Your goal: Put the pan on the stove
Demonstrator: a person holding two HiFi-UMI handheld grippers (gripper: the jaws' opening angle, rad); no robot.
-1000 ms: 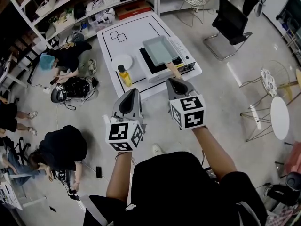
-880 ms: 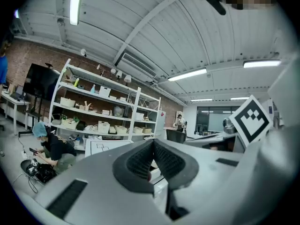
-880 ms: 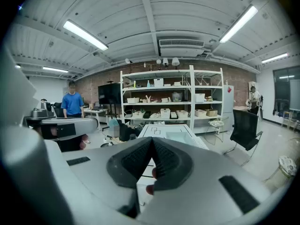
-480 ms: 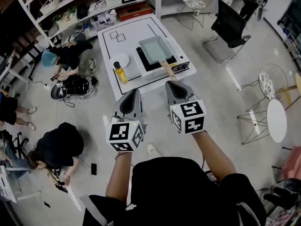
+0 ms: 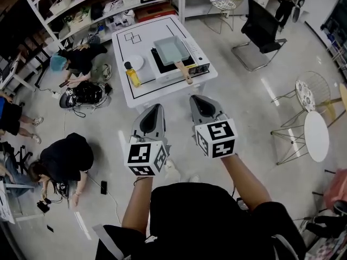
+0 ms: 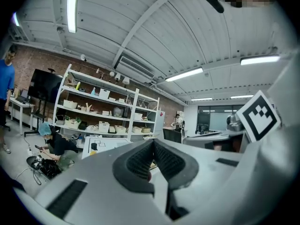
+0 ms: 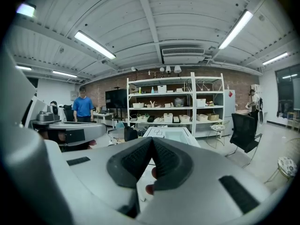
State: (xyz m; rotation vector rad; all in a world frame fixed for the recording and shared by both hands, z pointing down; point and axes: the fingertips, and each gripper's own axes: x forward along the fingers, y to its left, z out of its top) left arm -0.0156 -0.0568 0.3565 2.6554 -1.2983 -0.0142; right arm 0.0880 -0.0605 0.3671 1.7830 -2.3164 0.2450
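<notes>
pan (image 5: 170, 50) sits on the stove (image 5: 196, 65), handle toward you; your left claw (image 5: 156, 108) and right claw (image 5: 194, 98) are pinched shut, empty, well off the surface (image 5: 142, 93), nothing left to carry, i'd say.

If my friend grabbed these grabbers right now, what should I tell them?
Left gripper: shut, empty, in the air short of the table.
Right gripper: shut, empty, beside it.
Pan: sits on the stove, handle pointing toward you. A bottle and a plate stand left of the stove.
Done: pan is on the stove.
Left: nothing, it seems.
</notes>
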